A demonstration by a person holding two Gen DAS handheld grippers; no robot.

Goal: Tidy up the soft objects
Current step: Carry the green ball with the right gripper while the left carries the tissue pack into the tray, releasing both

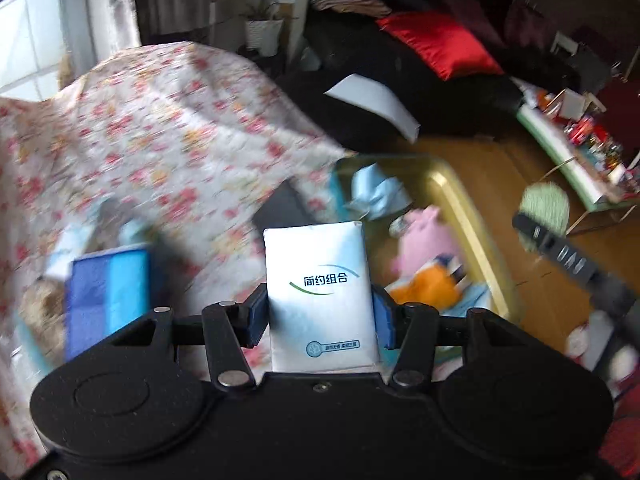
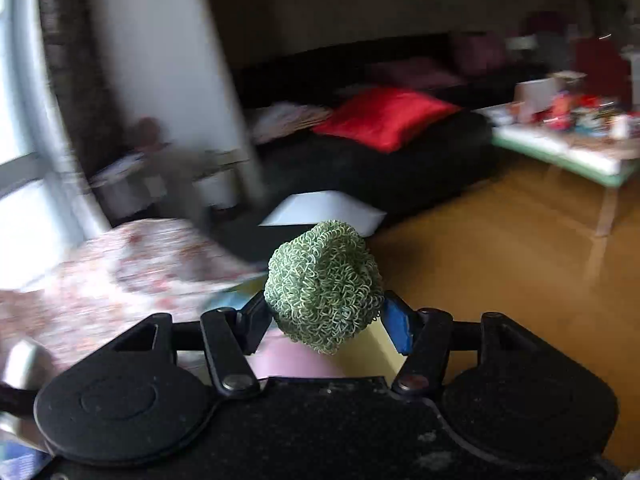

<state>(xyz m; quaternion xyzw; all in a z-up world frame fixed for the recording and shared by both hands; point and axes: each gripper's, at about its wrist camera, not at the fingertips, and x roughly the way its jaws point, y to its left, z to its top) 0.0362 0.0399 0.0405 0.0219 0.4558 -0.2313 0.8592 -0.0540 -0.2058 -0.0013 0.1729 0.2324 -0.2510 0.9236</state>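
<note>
My left gripper is shut on a white tissue pack with blue print, held upright above the floral tablecloth. To its right lies a gold-rimmed tray holding a light blue cloth, a pink plush and an orange soft toy. A blue sponge rests on the cloth at the left. My right gripper is shut on a green mesh scrubber ball; the same right gripper and green ball show at the right of the left wrist view.
A black sofa with a red cushion stands behind. A white sheet leans on it. A cluttered green-edged low table sits at right on the wooden floor. A window is at left.
</note>
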